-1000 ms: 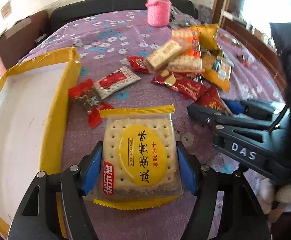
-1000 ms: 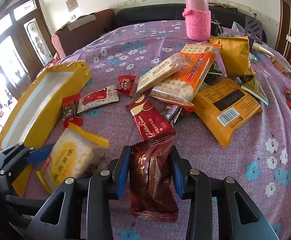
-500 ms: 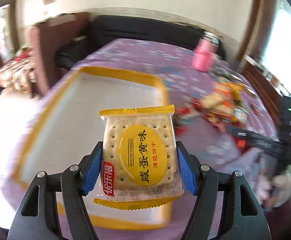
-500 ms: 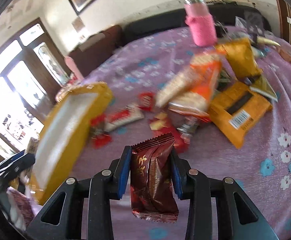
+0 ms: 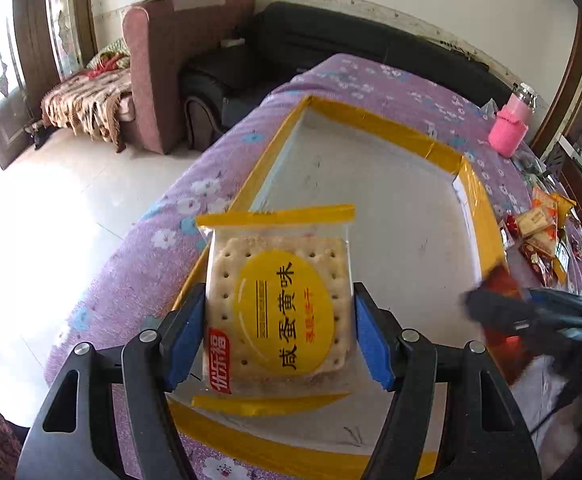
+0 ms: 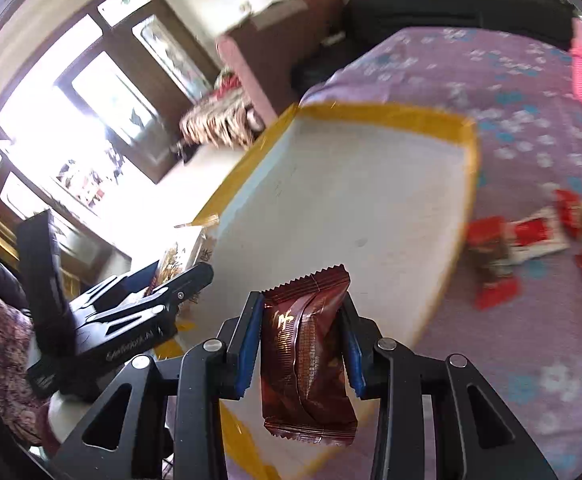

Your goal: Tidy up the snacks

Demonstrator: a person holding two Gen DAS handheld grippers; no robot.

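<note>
The purple-clothed table (image 5: 143, 280) now carries the yellow-rimmed tray (image 5: 371, 124) directly ahead of and beneath both claws, where a second ago loose snacks lay before them. The left gripper (image 5: 279, 328) is clamped on the cracker pack (image 5: 277, 300), lifted off the cloth over the tray's near end. The right gripper (image 6: 301, 344) pinches the brown wrapped snack (image 6: 307, 356), above the tray's near edge. Both look ready for release; the remaining snacks (image 6: 531, 240) lie off to the right.

The cracker pack (image 5: 277, 300) reads 咸蛋黄味 on its yellow disc. Left of the disc, a red tag reads 优乐福. Other print is illegible.
</note>
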